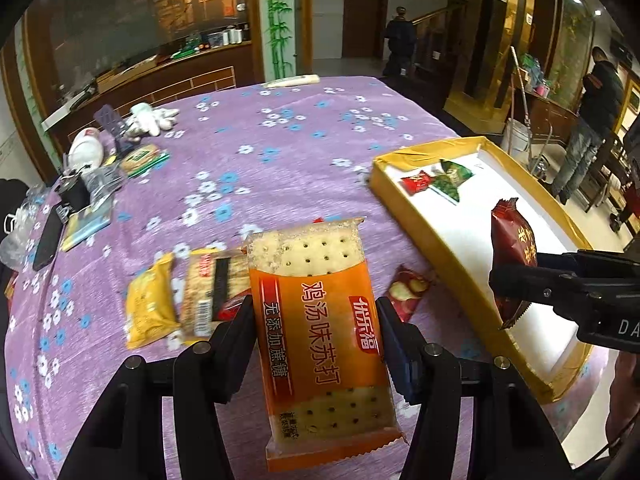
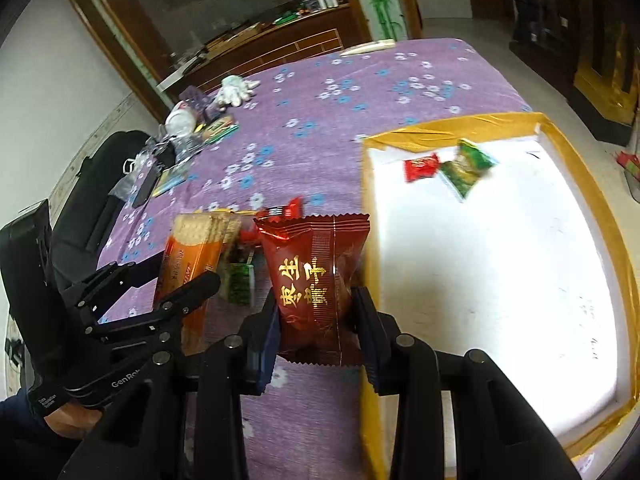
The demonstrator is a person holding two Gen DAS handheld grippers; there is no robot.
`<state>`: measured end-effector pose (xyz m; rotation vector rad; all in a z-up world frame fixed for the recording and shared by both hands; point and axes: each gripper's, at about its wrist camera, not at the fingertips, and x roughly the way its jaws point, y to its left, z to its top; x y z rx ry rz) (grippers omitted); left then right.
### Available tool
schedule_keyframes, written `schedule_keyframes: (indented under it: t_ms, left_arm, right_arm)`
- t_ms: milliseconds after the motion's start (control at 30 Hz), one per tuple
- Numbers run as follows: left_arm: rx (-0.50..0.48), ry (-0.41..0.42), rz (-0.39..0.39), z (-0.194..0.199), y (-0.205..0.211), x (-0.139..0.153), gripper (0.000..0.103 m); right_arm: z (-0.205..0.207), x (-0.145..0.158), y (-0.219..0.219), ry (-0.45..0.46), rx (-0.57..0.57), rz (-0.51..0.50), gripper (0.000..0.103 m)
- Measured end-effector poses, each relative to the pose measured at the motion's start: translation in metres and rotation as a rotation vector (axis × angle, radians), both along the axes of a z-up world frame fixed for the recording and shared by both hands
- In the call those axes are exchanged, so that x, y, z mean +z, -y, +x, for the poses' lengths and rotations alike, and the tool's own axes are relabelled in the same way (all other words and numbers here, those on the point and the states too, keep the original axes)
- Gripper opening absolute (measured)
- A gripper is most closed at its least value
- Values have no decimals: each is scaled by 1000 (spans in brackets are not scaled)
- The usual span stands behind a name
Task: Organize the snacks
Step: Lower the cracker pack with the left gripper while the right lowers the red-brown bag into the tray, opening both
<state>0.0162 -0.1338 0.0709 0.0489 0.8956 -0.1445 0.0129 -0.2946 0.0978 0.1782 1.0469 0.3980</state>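
Snacks are partly sorted: three small packets [image 2: 448,168] lie in the gold-rimmed box [image 2: 592,184], several wait on the purple cloth [image 1: 280,140], while the left gripper [image 1: 316,340] clamps a soda-cracker pack [image 1: 320,320] and the right gripper [image 2: 316,316] a dark-red packet [image 2: 316,280].

Three packets [image 2: 450,168] in one tray [image 2: 624,256], two held in tongs [image 1: 316,332]

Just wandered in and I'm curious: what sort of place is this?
Probably a restaurant or hotel lobby, not a lab: a wooden service counter before big glass panels, gilded columns, and a table under a purple flowered cloth.
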Motion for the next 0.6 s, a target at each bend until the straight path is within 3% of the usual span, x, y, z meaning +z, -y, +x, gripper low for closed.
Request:
schedule_keyframes:
  t_ms: [600]
  left_arm:
    - [-146, -21, -48, 38, 95, 5, 61]
  right_arm:
    - [12, -11, 101, -34, -181, -20, 34]
